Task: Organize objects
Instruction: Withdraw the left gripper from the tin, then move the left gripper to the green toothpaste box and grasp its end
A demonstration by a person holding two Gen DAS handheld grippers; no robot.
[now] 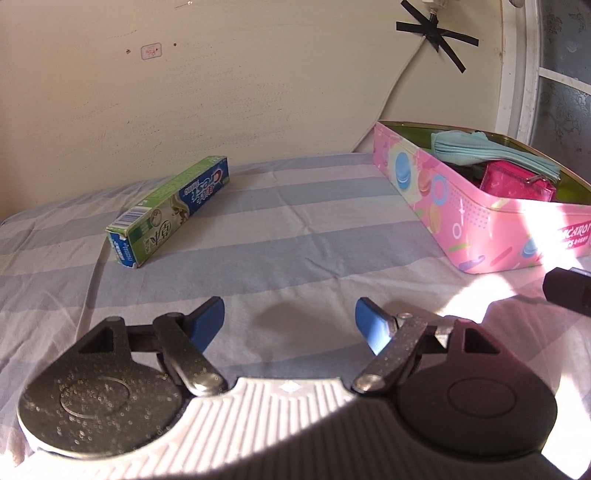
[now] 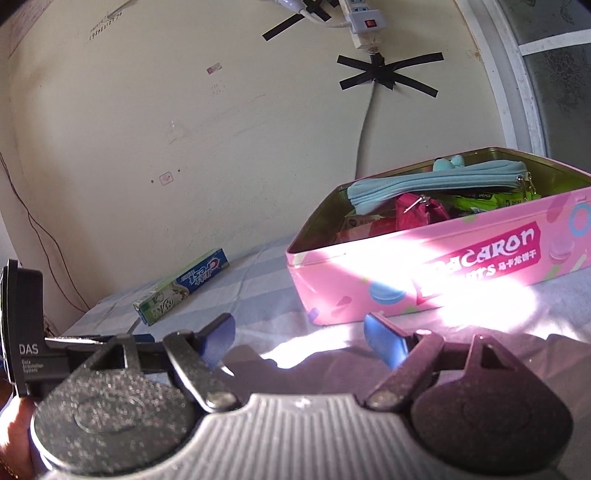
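Note:
A green and blue toothpaste box [image 1: 168, 210] lies flat on the striped bedsheet, ahead and to the left of my left gripper [image 1: 290, 317]. That gripper is open with nothing between its blue pads. A pink macaron tin [image 1: 476, 225] stands open at the right, holding a teal pouch [image 1: 491, 151] and a magenta pouch [image 1: 517, 182]. In the right wrist view the tin [image 2: 424, 280] sits just ahead of my right gripper [image 2: 299, 332], which is open and holds nothing. The toothpaste box [image 2: 181, 286] lies further off to its left.
A cream wall [image 1: 221, 92] rises right behind the bed. A power strip [image 2: 364, 22] and its cable are taped to the wall above the tin. A window frame [image 2: 517, 92] stands at the far right. The left gripper's body [image 2: 22, 332] shows at the right wrist view's left edge.

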